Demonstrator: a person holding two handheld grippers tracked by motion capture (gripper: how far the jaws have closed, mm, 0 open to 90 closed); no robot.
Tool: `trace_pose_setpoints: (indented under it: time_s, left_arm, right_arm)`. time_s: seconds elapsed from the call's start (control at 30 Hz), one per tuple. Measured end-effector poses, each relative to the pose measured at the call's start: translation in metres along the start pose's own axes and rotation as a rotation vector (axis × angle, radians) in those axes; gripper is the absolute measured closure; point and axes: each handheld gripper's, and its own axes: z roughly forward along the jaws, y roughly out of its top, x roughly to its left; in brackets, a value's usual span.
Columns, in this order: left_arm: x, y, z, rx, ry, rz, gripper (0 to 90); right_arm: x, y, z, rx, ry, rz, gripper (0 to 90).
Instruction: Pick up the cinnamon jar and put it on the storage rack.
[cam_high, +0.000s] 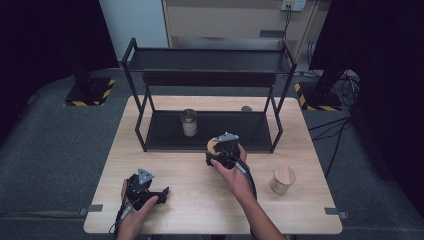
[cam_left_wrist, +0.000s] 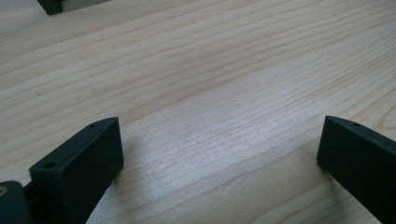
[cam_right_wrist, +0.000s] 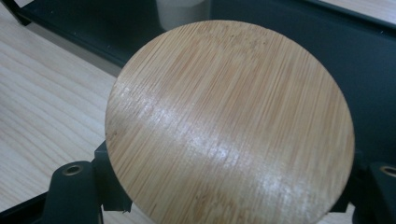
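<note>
Right now: right hand-held gripper (cam_high: 220, 152) clamped on a round bamboo lid (cam_right_wrist: 229, 123), held by its rim just in front of the rack's lower shelf (cam_high: 165, 135).
Grip is edge-only w/ jaws on opposite sides of the disc, so a tilt or bump could pivot or pop the lid out; it'd drop to the tabletop (cam_high: 200, 200) or roll. Glass jar (cam_high: 189, 122) stands open on the lower shelf, near and beyond the lid; coming in too low could clip the shelf's front edge, too fast could knock the jar over. Rack's upper shelf (cam_high: 207, 60) limits room overhead. Left hand-held gripper (cam_high: 150, 192) rests wide open on bare tabletop, well apart, holding nothing, so no backup to steady the jar. Second jar w/ lid on (cam_high: 282, 181) sits right of the arm; an elbow swing could tip it.
</note>
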Motion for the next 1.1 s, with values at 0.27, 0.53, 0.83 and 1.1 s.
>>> trace_pose_setpoints:
  time_s: [0.27,0.53,0.83,1.1]
  left_arm:
    - [0.0,0.0,0.0,0.0,0.0,0.0,0.0]
    - [0.0,0.0,0.0,0.0,0.0,0.0,0.0]
    - [0.0,0.0,0.0,0.0,0.0,0.0,0.0]
    - [0.0,0.0,0.0,0.0,0.0,0.0,0.0]
  right_arm:
    - [-0.006,0.01,0.0,-0.01,-0.012,0.007,25.3]
    - [-0.013,0.018,0.004,-0.017,-0.025,0.024,25.3]
    - [-0.025,0.034,0.005,-0.031,-0.039,0.042,25.3]
    - [-0.03,0.045,0.012,-0.029,-0.057,0.049,25.3]
